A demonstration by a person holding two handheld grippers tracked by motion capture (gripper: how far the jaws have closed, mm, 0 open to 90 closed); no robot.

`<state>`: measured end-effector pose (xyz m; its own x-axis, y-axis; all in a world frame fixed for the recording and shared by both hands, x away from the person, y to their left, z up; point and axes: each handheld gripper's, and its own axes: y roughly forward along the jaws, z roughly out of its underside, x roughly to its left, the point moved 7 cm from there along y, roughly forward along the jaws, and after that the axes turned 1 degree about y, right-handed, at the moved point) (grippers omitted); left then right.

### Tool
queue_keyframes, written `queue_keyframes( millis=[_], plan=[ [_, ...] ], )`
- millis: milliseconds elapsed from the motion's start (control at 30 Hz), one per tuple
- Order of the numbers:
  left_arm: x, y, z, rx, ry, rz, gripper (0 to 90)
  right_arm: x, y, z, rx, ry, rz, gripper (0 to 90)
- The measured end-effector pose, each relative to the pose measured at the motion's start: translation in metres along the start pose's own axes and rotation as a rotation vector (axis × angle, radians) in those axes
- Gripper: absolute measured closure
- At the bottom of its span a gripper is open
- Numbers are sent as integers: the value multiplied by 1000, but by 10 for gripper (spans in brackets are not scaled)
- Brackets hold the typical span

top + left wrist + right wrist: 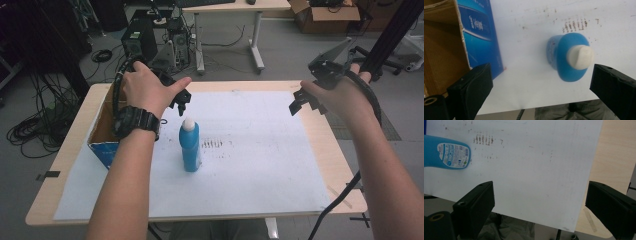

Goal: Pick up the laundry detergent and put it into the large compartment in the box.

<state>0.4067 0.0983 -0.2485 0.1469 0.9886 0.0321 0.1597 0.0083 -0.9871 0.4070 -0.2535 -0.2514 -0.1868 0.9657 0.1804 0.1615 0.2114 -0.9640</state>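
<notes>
A blue bottle [190,147] with a white cap stands upright on the white sheet [250,165], left of the table's middle. My left gripper [182,102] hovers open just above and behind its cap. In the left gripper view the bottle [567,57] is seen from above, between the two wide-apart jaws and nearer the right one. My right gripper [304,102] is held open above the sheet's far right part, with nothing in it. In the right gripper view the bottle [446,155] lies at the upper left, well outside the jaws.
An open cardboard box [103,131] with blue printed sides sits at the table's left edge, close beside the bottle and under my left forearm. Dark smudges [216,144] mark the sheet right of the bottle. Computers, cables and a desk stand beyond the far edge.
</notes>
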Motion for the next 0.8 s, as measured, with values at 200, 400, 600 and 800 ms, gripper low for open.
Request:
queue_keyframes(
  millis=[200,400,600,800],
  plan=[
    [-16,-1,-2,4,12,4,46,-4,0,2,1,2,-2,89],
    [-30,4,-4,13,16,16,48,-7,2,5,3,3,-5,89],
    [-42,11,-5,18,29,26,48,-10,3,8,4,3,-7,89],
    [-47,21,-5,28,27,23,49,-14,7,10,7,7,-11,89]
  ],
)
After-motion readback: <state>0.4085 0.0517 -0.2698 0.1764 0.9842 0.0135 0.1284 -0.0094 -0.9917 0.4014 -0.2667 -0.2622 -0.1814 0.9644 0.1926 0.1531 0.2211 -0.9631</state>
